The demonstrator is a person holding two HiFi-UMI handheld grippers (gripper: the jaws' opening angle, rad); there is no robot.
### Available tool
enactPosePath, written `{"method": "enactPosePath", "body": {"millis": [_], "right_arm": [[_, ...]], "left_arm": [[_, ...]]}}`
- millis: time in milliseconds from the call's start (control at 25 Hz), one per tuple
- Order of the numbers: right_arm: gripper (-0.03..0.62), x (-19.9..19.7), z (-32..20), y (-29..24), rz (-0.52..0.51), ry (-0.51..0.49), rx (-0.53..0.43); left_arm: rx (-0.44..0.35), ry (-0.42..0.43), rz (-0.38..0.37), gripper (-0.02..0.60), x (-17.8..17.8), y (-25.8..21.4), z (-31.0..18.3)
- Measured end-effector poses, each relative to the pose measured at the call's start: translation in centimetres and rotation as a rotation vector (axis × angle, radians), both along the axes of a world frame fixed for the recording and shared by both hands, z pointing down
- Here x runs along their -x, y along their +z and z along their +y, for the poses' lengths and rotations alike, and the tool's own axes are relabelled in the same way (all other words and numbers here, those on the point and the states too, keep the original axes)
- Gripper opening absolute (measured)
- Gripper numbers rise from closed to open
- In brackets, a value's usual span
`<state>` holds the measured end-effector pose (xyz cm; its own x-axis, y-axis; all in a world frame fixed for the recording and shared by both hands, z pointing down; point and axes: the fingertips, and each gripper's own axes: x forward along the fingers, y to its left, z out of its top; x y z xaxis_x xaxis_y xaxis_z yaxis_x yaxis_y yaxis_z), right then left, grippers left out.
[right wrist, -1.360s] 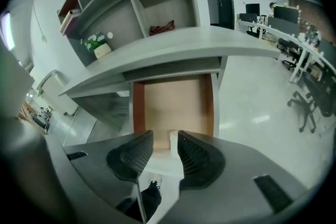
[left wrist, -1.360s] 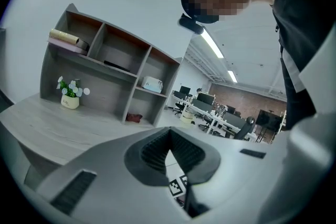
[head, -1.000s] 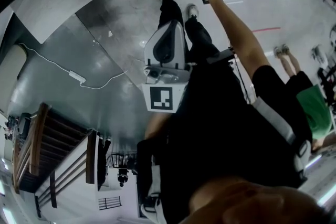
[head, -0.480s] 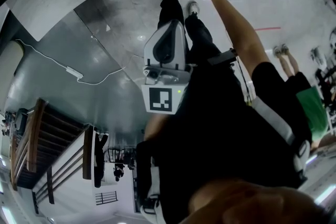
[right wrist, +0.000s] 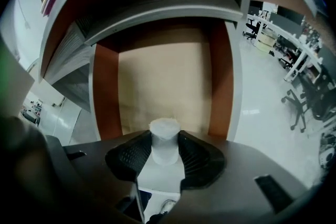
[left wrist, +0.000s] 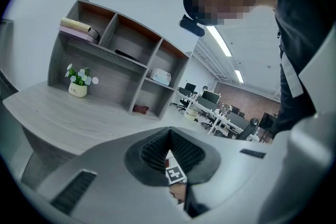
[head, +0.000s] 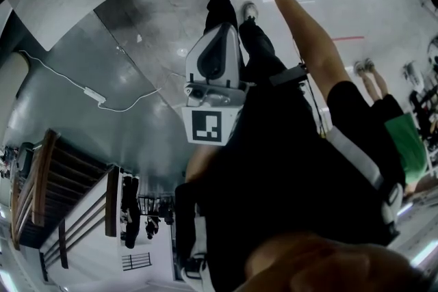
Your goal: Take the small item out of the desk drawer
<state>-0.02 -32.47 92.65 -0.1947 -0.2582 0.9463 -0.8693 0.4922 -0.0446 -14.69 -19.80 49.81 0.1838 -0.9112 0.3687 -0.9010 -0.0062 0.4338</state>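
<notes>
Office space with a glossy grey floor [head: 137, 85] surrounds a pale grey wood-grain counter [left wrist: 79, 113], which carries an open-fronted shelf unit [left wrist: 118, 55] at its far side.

The right tool [right wrist: 164, 140] points into the drawer, and its black ribbed jaws are closing on a small white cylinder [right wrist: 165, 131]. Their pads appear to meet its left and right sides. The cylinder looks matte and slightly fuzzy at the edges, perhaps foam or rolled paper, with a flat paler end face. It is short and stubby, and nearly fills the gap between the jaws. It sits over the tan floor of the open wooden drawer [right wrist: 163, 81], between the drawer's red-brown side walls and below the counter's grey edge. Whether it rests on that floor or has just cleared it cannot be told.

The left tool [left wrist: 169, 139] hangs well apart from the drawer, nearer the person's body. Its jaws are together and hold nothing.

By my reading, the drawer is already open and the reach is made, so the grasp is the step in hand. Firming the hold and carrying the cylinder out past the near rim remain.
</notes>
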Motion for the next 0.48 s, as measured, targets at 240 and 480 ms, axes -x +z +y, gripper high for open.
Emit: {"method": "enactPosePath", "body": {"millis": [240,480], "right_arm": [[0.160,-0.4,0.3,-3.5,-0.041,-0.001,-0.044],[0.158,-0.4,1.1,-7.6,-0.125,-0.019,-0.094]], "left_arm": [[-0.033,0.012,-0.013,-0.002,-1.4,-1.6,0.8],[-0.081,0.014,-0.026,-0.002,-3.5,-3.7,2.4]]}}
